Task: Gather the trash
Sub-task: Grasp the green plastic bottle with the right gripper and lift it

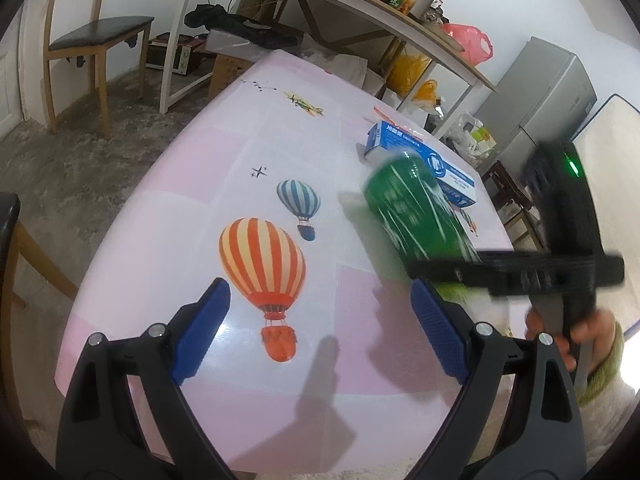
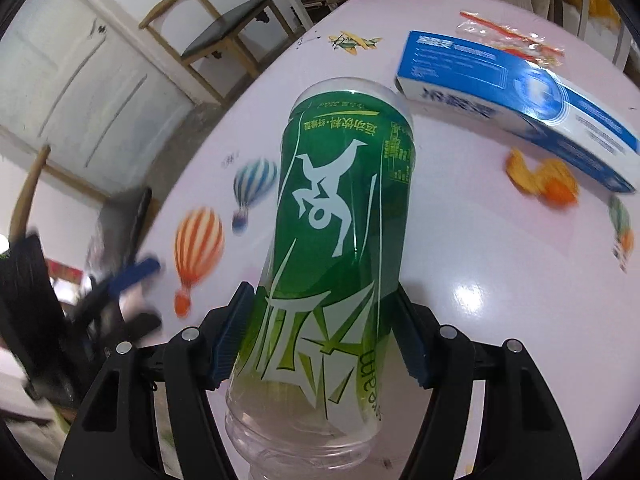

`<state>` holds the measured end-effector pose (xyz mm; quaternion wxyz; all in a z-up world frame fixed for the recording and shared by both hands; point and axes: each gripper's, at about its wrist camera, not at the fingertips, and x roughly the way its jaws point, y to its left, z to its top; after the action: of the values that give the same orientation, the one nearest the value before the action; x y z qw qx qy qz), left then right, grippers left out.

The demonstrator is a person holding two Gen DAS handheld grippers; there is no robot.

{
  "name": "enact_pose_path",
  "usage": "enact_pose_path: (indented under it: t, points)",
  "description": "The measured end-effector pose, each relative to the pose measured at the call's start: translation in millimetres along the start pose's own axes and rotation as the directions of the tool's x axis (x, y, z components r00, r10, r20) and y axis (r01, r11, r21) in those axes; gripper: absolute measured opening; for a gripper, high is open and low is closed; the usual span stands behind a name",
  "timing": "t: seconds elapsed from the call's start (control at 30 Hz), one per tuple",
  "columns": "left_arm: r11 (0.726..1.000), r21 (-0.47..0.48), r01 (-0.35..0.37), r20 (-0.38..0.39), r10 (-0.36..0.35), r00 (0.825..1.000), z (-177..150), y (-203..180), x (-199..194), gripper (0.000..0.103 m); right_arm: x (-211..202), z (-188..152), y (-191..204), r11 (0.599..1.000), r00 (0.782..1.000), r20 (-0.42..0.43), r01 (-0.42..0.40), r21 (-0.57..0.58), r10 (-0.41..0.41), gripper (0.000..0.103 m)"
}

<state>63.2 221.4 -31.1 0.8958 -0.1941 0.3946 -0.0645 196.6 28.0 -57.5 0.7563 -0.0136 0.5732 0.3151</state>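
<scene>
A clear plastic bottle with a green label lies lengthwise between the blue pads of my right gripper, which is shut on its lower body, with the neck end toward the camera. In the left wrist view the same bottle hangs tilted above the pink balloon-print table, blurred, with a hand behind it on the grip. My left gripper is open low over the table, with only the printed orange balloon between its fingers. A blue and white carton, an orange scrap and a clear wrapper lie on the table.
A wooden chair stands on the floor past the table's far left edge. A white-legged shelf table with jars and a pink bag runs along the back. A grey fridge is at the right.
</scene>
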Motion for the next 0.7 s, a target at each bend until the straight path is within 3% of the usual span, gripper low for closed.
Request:
enact_pose_path:
  t: [0.13, 0.3, 0.47, 0.7]
  points:
    - [1.0, 0.015, -0.006, -0.004, 0.006, 1.0, 0, -9, 0, 0.088, -17, -34, -8, 1.0, 1.0, 0.008, -0.004, -0.002, 0.004, 0.065]
    - [0.999, 0.033, 0.001, -0.013, 0.0, 1.0, 1, -21, 3, 0.088, -46, -79, -32, 0.998, 0.997, 0.054, 0.049, 0.044, -0.051, 0.065]
    - [0.997, 0.071, 0.024, -0.024, -0.022, 0.999, 4, -40, 11, 0.088, -72, -107, -67, 0.981, 0.99, 0.099, 0.078, 0.178, -0.097, 0.065]
    - [0.989, 0.142, 0.052, -0.042, -0.046, 0.998, 27, -76, 33, 0.087, -108, -144, -125, 0.926, 0.969, 0.18, 0.092, 0.366, -0.167, 0.065]
